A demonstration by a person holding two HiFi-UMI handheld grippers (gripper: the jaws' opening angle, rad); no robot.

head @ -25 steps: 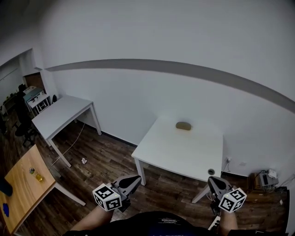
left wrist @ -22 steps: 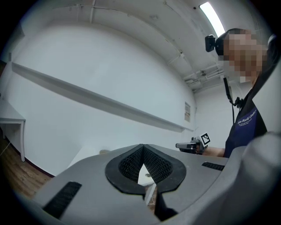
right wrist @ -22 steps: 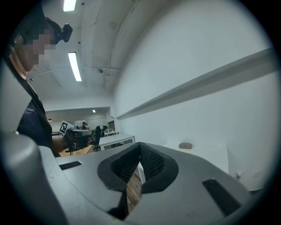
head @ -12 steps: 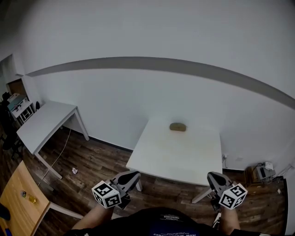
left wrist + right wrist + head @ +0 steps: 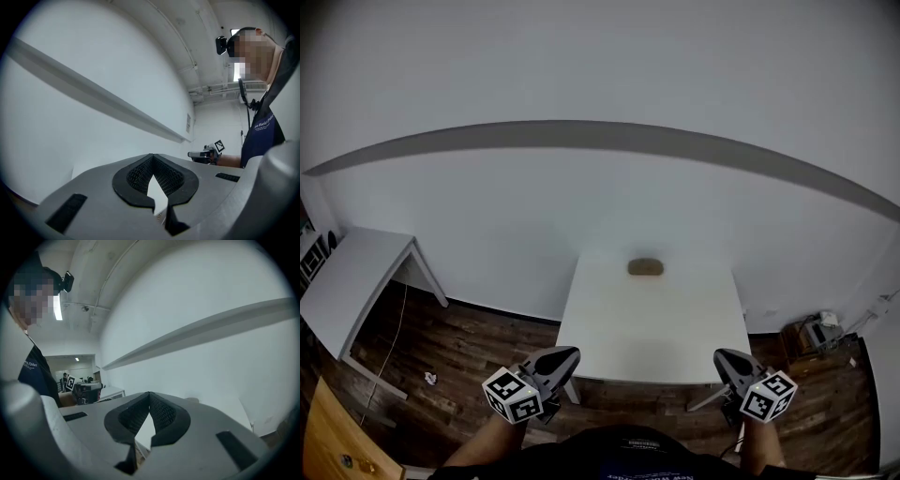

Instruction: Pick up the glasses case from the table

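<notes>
The left tongs (image 5: 565, 356) are clenched and empty, held above the wood floor (image 5: 469, 339) just short of the white counter (image 5: 649, 328). The glasses case (image 5: 645, 267) lies near the counter's far edge by the wall, its long axis running left to right along that wall. The right tongs (image 5: 724, 360) are also clenched on nothing, well apart from the case.

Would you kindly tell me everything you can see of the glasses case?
The glasses case is a dark, brownish oval with rounded ends; its material is too small to tell. It lies flat on the white table, near its far edge by the wall. Only the table touches it.
</notes>
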